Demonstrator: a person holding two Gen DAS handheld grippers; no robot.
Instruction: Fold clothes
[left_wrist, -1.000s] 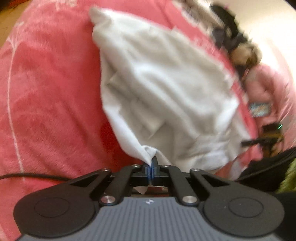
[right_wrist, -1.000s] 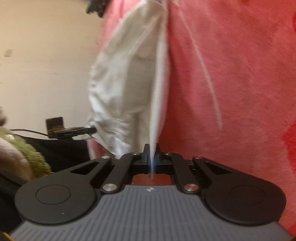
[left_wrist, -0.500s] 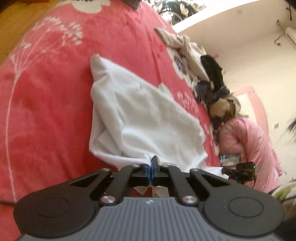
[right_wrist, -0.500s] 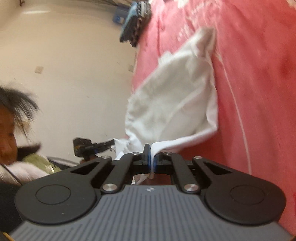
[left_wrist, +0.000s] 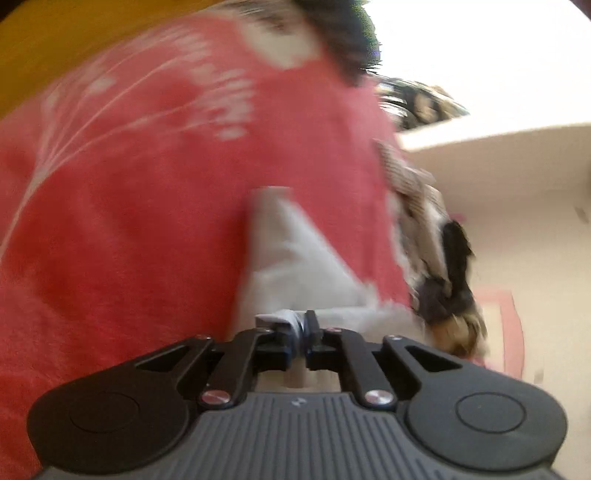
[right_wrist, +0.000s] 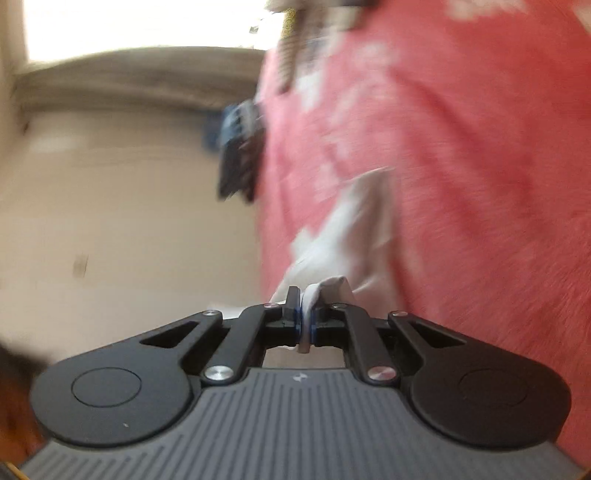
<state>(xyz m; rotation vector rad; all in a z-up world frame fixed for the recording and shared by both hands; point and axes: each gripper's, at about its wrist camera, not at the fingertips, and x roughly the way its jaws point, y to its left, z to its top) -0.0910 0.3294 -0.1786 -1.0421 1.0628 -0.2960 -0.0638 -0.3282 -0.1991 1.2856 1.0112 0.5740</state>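
The white garment (left_wrist: 295, 266) looked thin, light and limp: soft cloth that would sag and wrinkle wherever it was not held, with nothing fragile about it. By that judgement, edges and corners were the places to take it, two points well apart so the fabric hung or lay taut between them.

On the left, the left tongs (left_wrist: 306, 325) were closed on a bunched edge of that garment, the cloth gathered right at the fingertips. From there it spread away forward over the red blanket (left_wrist: 129, 221) of the bed, narrowing toward a far corner. A heap of other clothes (left_wrist: 436, 258), beige, dark and tan, lay beyond it toward the wall; the blur kept them from being told apart.

On the right, the right tongs (right_wrist: 303, 314) were likewise clamped on the white garment (right_wrist: 351, 236), a fold of it pinched between the pads and showing through below them. The cloth ran forward from the tips along the blanket's edge, with the pale wall (right_wrist: 129, 221) to its left. Both views were smeared, so how flat the garment lay could not be told.
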